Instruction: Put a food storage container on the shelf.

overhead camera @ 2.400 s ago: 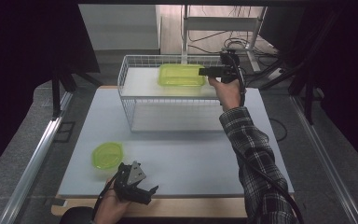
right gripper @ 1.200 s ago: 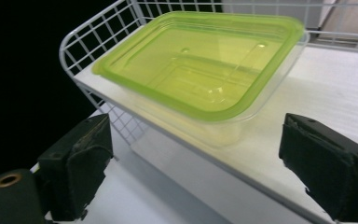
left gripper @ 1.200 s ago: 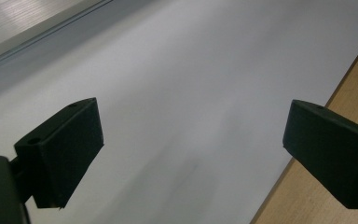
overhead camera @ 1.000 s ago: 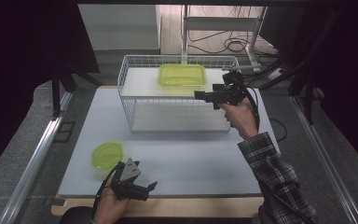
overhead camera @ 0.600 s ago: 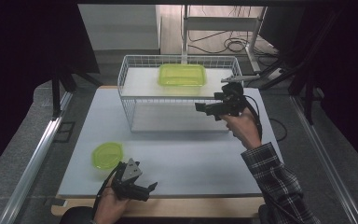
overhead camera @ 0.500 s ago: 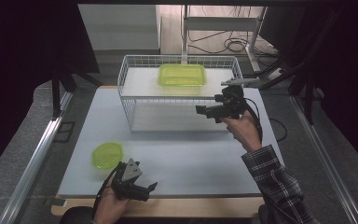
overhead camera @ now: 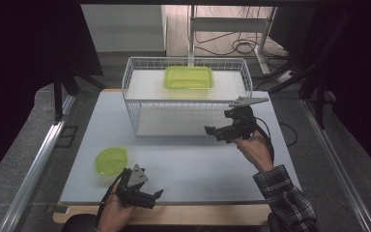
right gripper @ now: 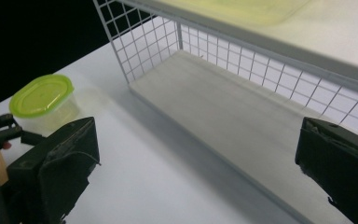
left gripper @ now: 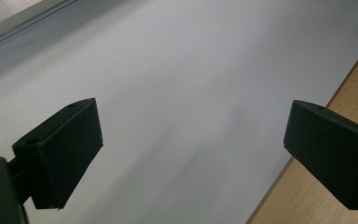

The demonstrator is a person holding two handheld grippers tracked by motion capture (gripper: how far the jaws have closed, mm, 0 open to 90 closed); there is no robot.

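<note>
Both grippers empty above the white table.
Right gripper: jaws just opened wide, nothing between. Left gripper: jaws apart, touching nothing.

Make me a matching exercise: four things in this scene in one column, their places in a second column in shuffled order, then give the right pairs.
Things:
1. rectangular green container
2. round green-lidded tub
3. left gripper
4. right gripper

Places:
A. held above the mat, just in front of the wire rack's right end
B. on the top shelf of the wire rack
C. at the near edge of the mat, close to the wooden table edge
D. on the mat at the near left, just beyond the left gripper

Pairs: 1-B, 2-D, 3-C, 4-A
</note>
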